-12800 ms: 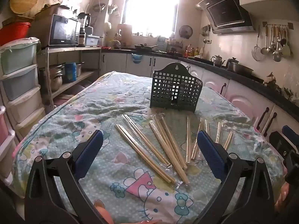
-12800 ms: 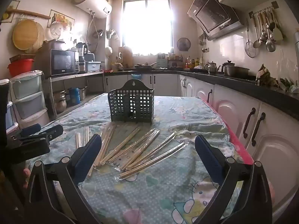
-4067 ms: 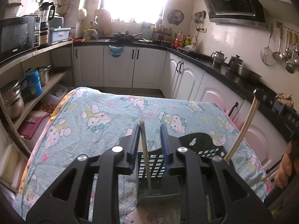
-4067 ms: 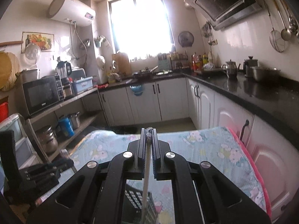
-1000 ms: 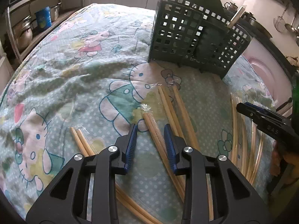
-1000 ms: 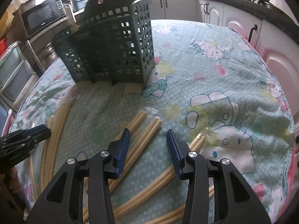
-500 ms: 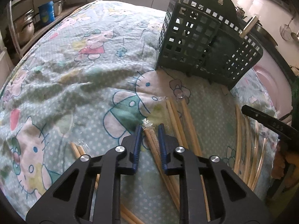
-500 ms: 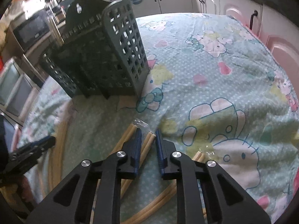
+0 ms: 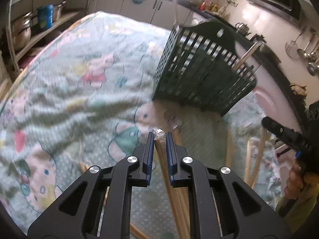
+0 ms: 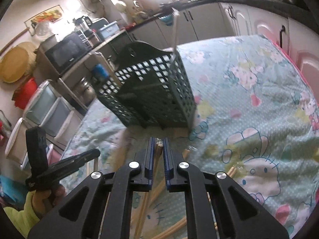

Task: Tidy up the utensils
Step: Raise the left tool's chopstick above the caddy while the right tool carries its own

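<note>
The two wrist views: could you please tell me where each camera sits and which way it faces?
Left wrist: on the left tongs, angled down at the tablecloth; shut on wrapped chopsticks.
Right wrist: on the right tongs, facing likewise; shut on a chopstick pair.
Shared: the green basket, and each other's tongs.

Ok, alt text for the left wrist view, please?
The left gripper, closing, pinches a wrapped chopstick pair above a cartoon-print cloth. A dark green basket stands just beyond, with more chopsticks lying to the right near the right gripper.
</note>
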Demonstrator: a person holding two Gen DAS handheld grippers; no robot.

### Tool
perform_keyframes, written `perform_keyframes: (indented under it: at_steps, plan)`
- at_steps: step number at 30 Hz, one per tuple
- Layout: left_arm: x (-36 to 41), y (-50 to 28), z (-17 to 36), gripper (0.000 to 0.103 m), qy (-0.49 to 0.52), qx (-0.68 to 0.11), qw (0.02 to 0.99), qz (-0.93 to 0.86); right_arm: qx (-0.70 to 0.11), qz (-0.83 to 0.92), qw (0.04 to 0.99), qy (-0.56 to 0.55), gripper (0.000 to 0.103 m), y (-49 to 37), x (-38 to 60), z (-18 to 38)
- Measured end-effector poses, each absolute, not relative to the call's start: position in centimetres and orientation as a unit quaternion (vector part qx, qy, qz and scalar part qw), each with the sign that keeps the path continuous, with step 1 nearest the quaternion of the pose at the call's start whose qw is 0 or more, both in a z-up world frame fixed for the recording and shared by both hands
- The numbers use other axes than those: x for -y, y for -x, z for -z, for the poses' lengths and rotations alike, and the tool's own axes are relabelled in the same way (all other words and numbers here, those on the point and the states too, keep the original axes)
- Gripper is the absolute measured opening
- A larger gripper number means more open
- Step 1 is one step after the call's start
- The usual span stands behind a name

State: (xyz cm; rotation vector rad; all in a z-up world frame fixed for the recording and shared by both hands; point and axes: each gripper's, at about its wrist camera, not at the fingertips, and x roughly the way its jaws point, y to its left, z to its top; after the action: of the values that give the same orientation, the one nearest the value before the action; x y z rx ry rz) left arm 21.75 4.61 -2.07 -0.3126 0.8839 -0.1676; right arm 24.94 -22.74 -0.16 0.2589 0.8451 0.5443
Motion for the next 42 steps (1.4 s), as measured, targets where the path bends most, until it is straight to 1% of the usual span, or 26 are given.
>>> perform_keyframes:
  at_steps: [11,23,34,42]
  plan:
    - [-3.0,-22.2,-5.2,0.005,0.122,-0.351,0.922,0.108,-0.341,-0.287,0.892,-0.081,0.007,-22.1,20.7,-5.2]
    - [-2.4,-22.8,-10.9,0.005,0.096,-0.296,0.943,0.115,-0.281,-0.295,0.911,-0.064,0.007,-20.5,19.4,-9.6]
    - [-1.7,-24.7,-15.4,0.005,0.084,-0.252,0.958,0.112,-0.231,-0.284,0.928,-0.066,0.007,-21.6,19.2,-13.3]
    - [-0.5,-26.4,-18.7,0.005,0.079,-0.214,0.968,0.108,-0.199,-0.271,0.937,-0.093,0.007,-23.6,20.3,-16.0]
